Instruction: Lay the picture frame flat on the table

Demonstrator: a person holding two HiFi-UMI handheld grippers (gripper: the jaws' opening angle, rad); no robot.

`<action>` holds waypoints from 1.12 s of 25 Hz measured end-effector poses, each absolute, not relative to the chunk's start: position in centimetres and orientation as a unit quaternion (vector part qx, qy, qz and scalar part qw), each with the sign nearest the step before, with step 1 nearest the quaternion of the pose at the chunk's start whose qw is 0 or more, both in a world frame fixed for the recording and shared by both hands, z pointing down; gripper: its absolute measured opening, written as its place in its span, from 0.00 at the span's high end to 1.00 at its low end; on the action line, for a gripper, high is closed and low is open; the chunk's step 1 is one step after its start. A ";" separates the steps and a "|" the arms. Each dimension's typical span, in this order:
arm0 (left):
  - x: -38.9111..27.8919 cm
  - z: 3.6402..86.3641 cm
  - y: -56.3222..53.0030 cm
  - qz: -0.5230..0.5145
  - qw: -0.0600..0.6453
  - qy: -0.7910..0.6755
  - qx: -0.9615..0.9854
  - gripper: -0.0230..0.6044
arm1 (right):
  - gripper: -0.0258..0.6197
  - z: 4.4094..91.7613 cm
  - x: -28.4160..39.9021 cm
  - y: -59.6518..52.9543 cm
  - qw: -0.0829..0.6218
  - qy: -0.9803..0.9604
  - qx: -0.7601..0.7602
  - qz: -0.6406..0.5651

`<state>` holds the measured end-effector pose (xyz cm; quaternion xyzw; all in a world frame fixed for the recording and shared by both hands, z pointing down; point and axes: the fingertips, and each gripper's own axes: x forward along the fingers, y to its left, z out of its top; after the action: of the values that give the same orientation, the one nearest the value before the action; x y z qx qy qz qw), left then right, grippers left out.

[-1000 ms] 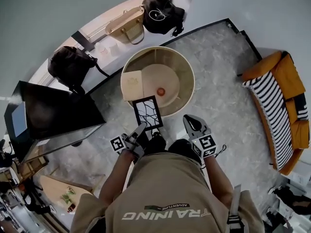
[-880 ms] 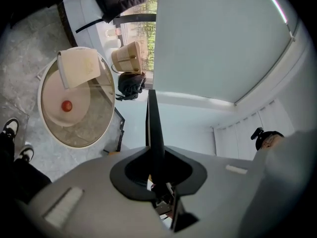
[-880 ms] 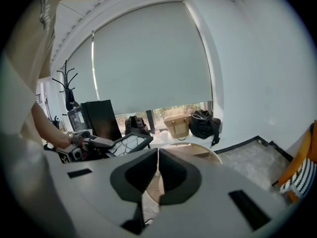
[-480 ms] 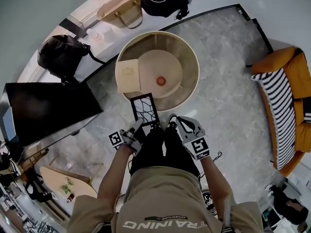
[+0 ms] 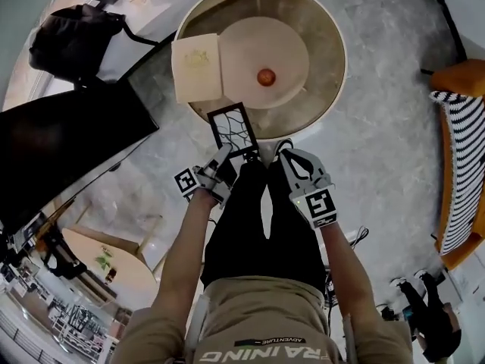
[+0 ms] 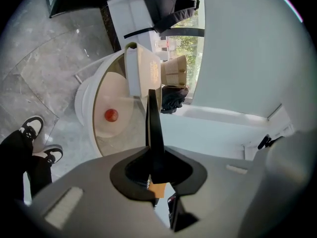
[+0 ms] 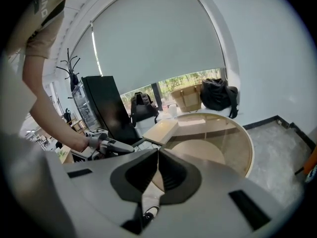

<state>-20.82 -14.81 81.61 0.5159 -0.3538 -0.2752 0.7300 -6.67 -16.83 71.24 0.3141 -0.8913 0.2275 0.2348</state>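
**Head view, looking steeply down.** The person stood at the near edge of a round table (image 5: 322, 89) with a glass top. The left gripper (image 5: 226, 156) held the picture frame (image 5: 233, 130) by its lower edge. The frame was black-bordered, with a white panel of branching dark lines. It lay across the table's near rim in this view, and whether it touched the glass could not be told.

In the left gripper view the frame appeared edge-on, a thin dark blade rising from between the jaws. The jaws stood narrow and pressed on it from both sides.

The right gripper (image 5: 289, 158) hovered just beside the frame, to its right, above the person's black trousers (image 5: 254, 226). In the right gripper view its jaws met tip to tip with nothing between them.

On the table lay a flat beige box (image 5: 197, 67), near the left rim and just beyond the frame. A small red ball (image 5: 265, 76) showed against the pale inner disc (image 5: 258, 40) of the table.

A large black panel (image 5: 68, 142) stood left of the table, with a black bag (image 5: 76, 40) beyond it. An orange sofa (image 5: 458, 89) with a striped cushion (image 5: 462, 180) occupied the far right.
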 end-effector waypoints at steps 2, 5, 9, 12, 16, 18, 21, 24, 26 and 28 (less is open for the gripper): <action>-21.0 83.3 -14.8 -0.265 0.733 -0.361 0.512 0.89 | 0.95 72.6 -7.0 -16.4 0.231 -0.889 0.314 0.240; -21.4 85.7 -14.7 -0.248 0.743 -0.377 0.495 0.89 | 0.95 74.2 -7.3 -15.8 0.231 -0.886 0.312 0.254; -21.3 87.1 -15.3 -0.243 0.745 -0.380 0.491 0.89 | 0.95 75.7 -7.0 -14.8 0.239 -0.881 0.309 0.266; -21.3 87.5 -16.0 -0.247 0.743 -0.382 0.490 0.89 | 0.95 76.2 -6.7 -14.3 0.243 -0.878 0.307 0.275; -21.5 88.4 -16.4 -0.233 0.741 -0.402 0.485 0.89 | 0.95 76.2 -6.6 -14.3 0.239 -0.879 0.308 0.273; -21.5 88.8 -16.3 -0.221 0.739 -0.413 0.484 0.89 | 0.95 76.2 -6.6 -14.2 0.235 -0.879 0.308 0.277; -21.4 89.2 -16.5 -0.202 0.730 -0.431 0.490 0.89 | 0.95 76.5 -6.4 -13.9 0.231 -0.878 0.311 0.282; -21.7 89.8 -16.8 -0.174 0.715 -0.464 0.493 0.89 | 0.95 76.9 -6.2 -13.2 0.230 -0.876 0.311 0.288; -21.8 90.2 -16.7 -0.149 0.706 -0.487 0.492 0.89 | 0.95 77.0 -6.0 -12.4 0.229 -0.875 0.309 0.292; -21.8 90.4 -16.8 -0.134 0.696 -0.503 0.494 0.88 | 0.95 77.0 -5.8 -11.6 0.230 -0.875 0.308 0.294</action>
<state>-21.83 -16.80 90.44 0.4938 -0.5032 -0.1343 0.6964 -5.82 -11.64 77.02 0.3077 -0.8752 0.2941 0.2298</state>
